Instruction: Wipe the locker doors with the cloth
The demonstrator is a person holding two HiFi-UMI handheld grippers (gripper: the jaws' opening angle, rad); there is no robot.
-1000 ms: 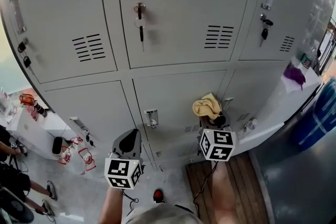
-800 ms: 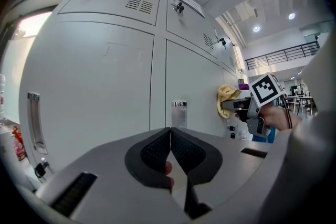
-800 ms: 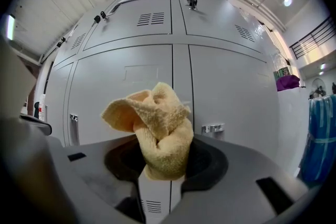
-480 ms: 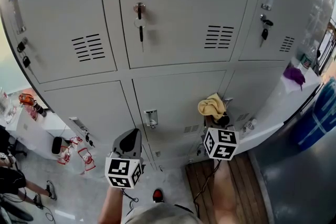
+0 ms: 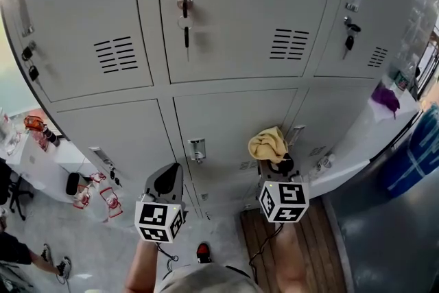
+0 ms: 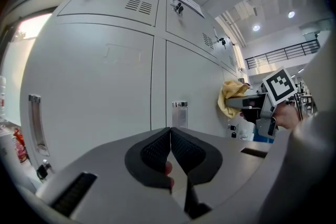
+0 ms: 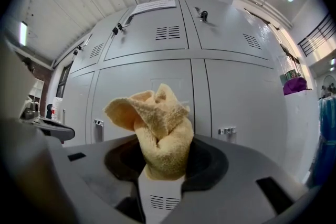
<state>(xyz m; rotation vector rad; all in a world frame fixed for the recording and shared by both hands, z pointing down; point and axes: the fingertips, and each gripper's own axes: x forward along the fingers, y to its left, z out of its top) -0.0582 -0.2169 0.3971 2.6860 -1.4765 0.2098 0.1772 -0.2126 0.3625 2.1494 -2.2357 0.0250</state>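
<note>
Grey metal locker doors (image 5: pixel 240 17) fill the head view, two rows of them, with keys hanging in the upper locks. My right gripper (image 5: pixel 273 160) is shut on a bunched yellow cloth (image 5: pixel 268 144) and holds it just short of the lower middle door (image 5: pixel 233 127). In the right gripper view the cloth (image 7: pixel 156 128) stands up between the jaws, in front of the doors (image 7: pixel 152 92). My left gripper (image 5: pixel 167 183) is shut with nothing in it, lower left of the cloth. In the left gripper view its pads (image 6: pixel 170 150) meet, and the cloth (image 6: pixel 231 97) shows at the right.
A door handle (image 5: pixel 197 149) sits on the lower middle door, left of the cloth. At the right, a white counter (image 5: pixel 370 127) carries a purple thing (image 5: pixel 384 98), with a blue bin (image 5: pixel 415 154) beside it. A wooden floor strip (image 5: pixel 309 243) lies underfoot. Red items (image 5: pixel 96 195) lie lower left.
The right gripper with the cloth has shifted slightly left and down after a small move up and right. The view has tilted a little. The left gripper stays roughly in place.
</note>
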